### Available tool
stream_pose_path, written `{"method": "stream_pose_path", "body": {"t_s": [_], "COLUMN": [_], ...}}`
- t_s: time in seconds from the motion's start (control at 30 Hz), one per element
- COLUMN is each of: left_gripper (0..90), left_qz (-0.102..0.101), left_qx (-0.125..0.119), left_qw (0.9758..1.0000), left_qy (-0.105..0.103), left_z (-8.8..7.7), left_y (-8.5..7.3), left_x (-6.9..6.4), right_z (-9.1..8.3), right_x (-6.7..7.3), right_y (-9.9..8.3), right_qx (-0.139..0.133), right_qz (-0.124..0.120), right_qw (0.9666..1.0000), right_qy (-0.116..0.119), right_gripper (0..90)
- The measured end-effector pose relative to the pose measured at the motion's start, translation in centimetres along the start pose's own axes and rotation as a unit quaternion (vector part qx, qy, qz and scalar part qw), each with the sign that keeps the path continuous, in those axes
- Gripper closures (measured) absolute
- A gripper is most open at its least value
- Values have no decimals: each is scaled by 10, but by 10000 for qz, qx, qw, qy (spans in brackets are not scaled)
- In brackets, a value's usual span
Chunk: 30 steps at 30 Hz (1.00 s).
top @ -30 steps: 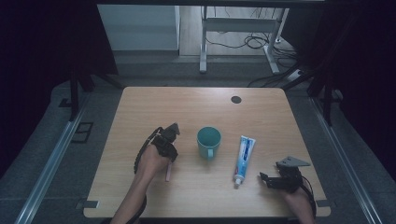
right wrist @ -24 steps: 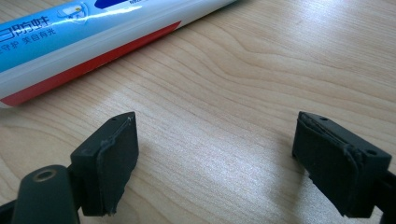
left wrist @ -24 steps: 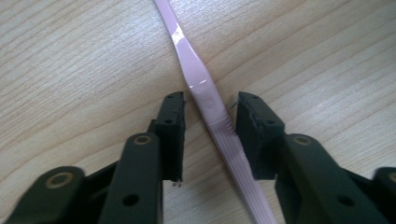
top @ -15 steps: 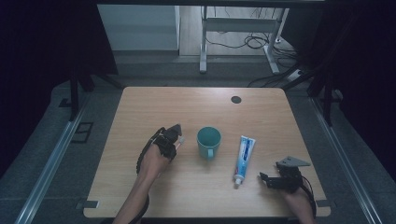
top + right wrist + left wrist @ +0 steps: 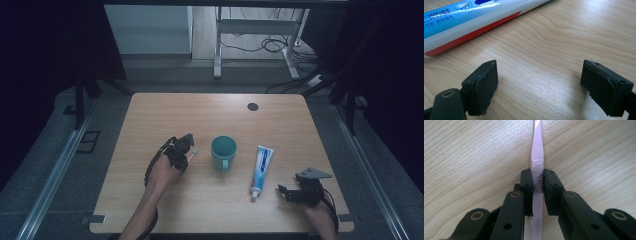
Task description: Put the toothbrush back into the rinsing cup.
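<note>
- Pink plastic toothbrush (image 5: 537, 157) lies flat on the wooden table (image 5: 150, 115), at about 9 o'clock from the green cup (image 5: 223, 151). Its white bristle end (image 5: 194, 149) pokes out toward the cup.
- Left gripper (image 5: 537, 186) has just been closing its jaws, and now the pads press on the toothbrush from both sides, at the ribbed part of the handle.
- I think the toothbrush is light and stiff, so it should lift easily. It is thin and smooth, so it could slip or spin if the pinch is weak.
- Holding it near the middle of the handle, where the ribs are, looks like a good spot. It would not tip much from there.
- The cup stands upright, with its handle at 6 o'clock.
- A blue and white toothpaste tube (image 5: 261, 166) lies at 3 o'clock from the cup, its cap end pointing to 6 o'clock.
- Right gripper (image 5: 544, 87) rests low on the table at about 4 o'clock from the tube. Its jaws stand wide apart with nothing between them.
</note>
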State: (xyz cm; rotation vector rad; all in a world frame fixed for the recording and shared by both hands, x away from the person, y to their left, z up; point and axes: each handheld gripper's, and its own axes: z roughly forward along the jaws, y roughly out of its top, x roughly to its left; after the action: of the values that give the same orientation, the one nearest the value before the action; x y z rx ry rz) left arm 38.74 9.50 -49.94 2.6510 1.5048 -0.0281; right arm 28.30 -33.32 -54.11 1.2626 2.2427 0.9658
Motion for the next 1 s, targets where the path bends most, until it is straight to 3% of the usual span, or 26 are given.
{"method": "stream_pose_path", "body": {"t_s": [0.27, 0.6, 0.87, 1.0], "left_gripper": [790, 790, 789, 790], "left_qz": [112, 298, 376, 346], "left_qx": [-175, -636, -1085, -1367], "left_qw": [9997, 9973, 9931, 9895], "left_qy": [-128, -221, -243, -320], "left_z": [-7, -24, -39, -45], "left_y": [-3, -7, -12, -14], "left_x": [1, 1, 0, -1], "right_z": [0, 0, 0, 0], "right_x": [0, 0, 0, 0], "right_y": [0, 0, 0, 0], "right_qx": [-1, 0, 0, -5], "right_qz": [-2, 1, 4, 4], "right_qw": [10000, 10000, 10000, 10000], "right_qy": [0, -1, 0, -1], "right_gripper": [144, 144, 144, 144]}}
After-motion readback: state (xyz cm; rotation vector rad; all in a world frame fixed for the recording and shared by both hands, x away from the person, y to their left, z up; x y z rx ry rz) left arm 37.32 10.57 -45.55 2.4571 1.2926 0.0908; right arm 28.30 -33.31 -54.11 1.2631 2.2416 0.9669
